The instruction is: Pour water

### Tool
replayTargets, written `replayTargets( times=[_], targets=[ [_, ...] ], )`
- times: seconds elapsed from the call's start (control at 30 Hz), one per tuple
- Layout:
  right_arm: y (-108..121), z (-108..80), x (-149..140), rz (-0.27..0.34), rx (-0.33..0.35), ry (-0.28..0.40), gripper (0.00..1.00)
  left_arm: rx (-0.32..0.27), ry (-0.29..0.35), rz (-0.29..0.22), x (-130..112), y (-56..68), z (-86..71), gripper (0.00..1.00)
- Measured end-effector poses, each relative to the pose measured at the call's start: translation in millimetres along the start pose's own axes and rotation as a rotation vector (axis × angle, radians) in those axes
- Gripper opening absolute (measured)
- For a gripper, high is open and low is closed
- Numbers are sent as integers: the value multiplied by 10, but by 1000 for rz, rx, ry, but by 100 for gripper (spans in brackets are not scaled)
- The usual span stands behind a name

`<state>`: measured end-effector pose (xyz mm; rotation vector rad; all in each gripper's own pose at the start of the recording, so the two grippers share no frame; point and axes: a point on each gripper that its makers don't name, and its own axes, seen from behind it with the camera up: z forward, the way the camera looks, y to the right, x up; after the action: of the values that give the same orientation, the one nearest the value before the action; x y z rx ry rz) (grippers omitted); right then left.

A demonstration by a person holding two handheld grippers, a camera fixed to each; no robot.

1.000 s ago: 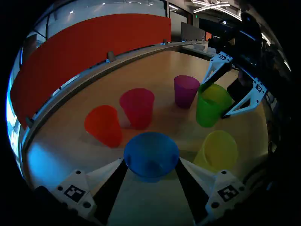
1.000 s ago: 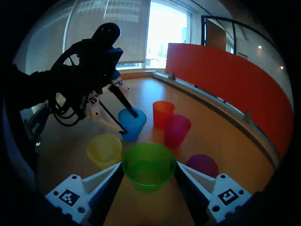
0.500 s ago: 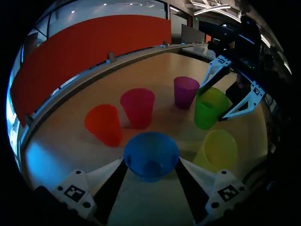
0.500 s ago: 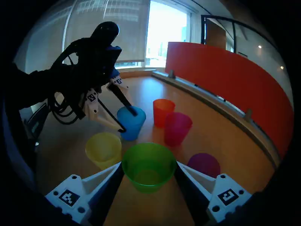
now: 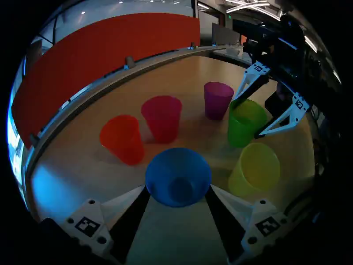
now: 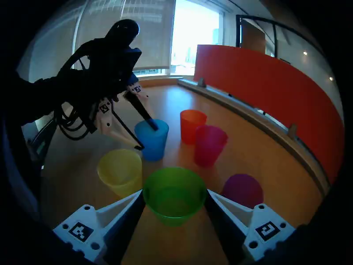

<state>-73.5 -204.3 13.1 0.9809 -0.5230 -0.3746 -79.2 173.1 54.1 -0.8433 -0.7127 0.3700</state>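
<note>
The left gripper (image 5: pixel 178 191) pinches the blue cup (image 5: pixel 178 170) between both fingers, holding it upright. The right gripper (image 6: pixel 174 194) clamps the green cup (image 6: pixel 173 207) the same way, near the yellow cup (image 6: pixel 120 170). Something pale lies in the green cup's bottom, possibly water, though the view is too dim to be sure. On the wooden table (image 5: pixel 185 75) the orange cup (image 5: pixel 122 139), pink cup (image 5: pixel 162 117) and purple cup (image 5: pixel 217 99) stand upright in an arc.
</note>
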Motion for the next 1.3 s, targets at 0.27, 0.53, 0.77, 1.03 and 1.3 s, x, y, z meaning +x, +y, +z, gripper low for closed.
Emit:
replayTargets(
  times=[0.27,0.53,0.77,1.03,1.3],
  targets=[
    [-11,34,-46,11,-5,-4,92,16,-27,4,-59,-23,-49,89],
    [-30,52,-105,18,-11,-7,93,24,-50,23,-158,31,-110,89],
    [-27,12,-146,41,-20,2,94,23,-54,12,-203,99,-174,89],
    [-17,-90,-213,57,-45,-8,100,50,-58,-6,-291,109,-267,89],
    [-61,-359,-266,51,-83,-11,100,98,-29,-45,-359,87,-478,89]
  ],
)
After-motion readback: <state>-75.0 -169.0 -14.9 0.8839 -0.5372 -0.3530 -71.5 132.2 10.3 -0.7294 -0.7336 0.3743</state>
